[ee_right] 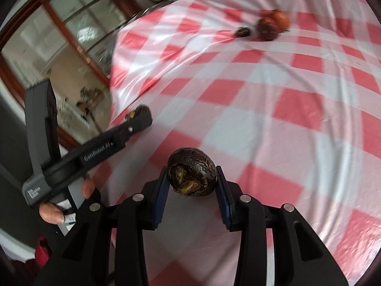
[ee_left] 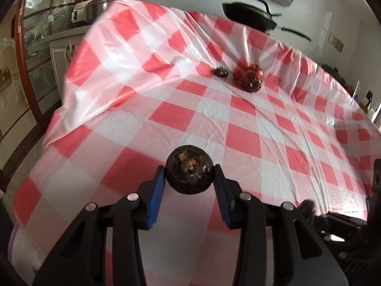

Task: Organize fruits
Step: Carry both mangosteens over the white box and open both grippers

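Observation:
My left gripper (ee_left: 190, 175) is shut on a dark round water chestnut (ee_left: 189, 169) and holds it above the checked tablecloth (ee_left: 238, 128). My right gripper (ee_right: 191, 178) is shut on a second dark water chestnut (ee_right: 191, 172). The left gripper also shows in the right wrist view (ee_right: 140, 115), at the left, its chestnut (ee_right: 140, 110) peeking out. Farther off lie a small dark chestnut (ee_left: 221, 71), a large dark red fruit (ee_left: 253, 77) and a red fruit (ee_left: 239, 71) behind it. The same group shows in the right wrist view: chestnut (ee_right: 243, 32), dark fruit (ee_right: 268, 29), orange-red fruit (ee_right: 282, 20).
The red-and-white plastic cloth covers a round table whose edge drops off at the left (ee_left: 64, 100). A black pan (ee_left: 250, 15) sits at the far edge. A glass cabinet (ee_left: 35, 47) stands beyond the table's left side.

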The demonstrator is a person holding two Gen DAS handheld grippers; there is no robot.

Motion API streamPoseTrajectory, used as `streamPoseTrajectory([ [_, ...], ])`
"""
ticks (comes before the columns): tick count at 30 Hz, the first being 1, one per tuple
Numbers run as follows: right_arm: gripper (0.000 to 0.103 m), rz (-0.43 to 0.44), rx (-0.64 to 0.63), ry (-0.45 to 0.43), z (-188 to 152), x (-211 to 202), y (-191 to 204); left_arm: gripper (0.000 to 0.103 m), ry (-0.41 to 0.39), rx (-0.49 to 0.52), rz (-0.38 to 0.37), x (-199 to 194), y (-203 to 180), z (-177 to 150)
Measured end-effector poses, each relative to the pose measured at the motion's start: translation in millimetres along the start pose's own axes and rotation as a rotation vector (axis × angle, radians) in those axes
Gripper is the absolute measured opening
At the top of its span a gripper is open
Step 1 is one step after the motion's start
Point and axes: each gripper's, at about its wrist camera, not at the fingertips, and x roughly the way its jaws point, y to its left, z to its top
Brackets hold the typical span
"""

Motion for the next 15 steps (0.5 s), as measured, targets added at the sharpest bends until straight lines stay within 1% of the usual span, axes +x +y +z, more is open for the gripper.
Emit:
streamPoseTrajectory([
  [5,0.038,0.012,-0.091,0.012,-7,5,25,0.041,-0.051,-0.018,0.023,-33,30,-25],
  [8,0.038,0.03,-0.116,0.024,-10,8,36,0.041,-0.106,-0.03,0.033,-62,55,-41],
  [10,0.038,0.037,-0.147,0.036,-14,12,48,0.041,-0.142,-0.065,0.048,-85,78,-54],
  [12,0.038,0.049,-0.174,0.048,-17,15,60,0.041,-0.156,-0.113,0.062,-101,102,-67],
  [15,0.038,0.075,-0.259,0.076,-27,23,89,0.041,-0.165,-0.196,0.118,-120,141,-86],
])
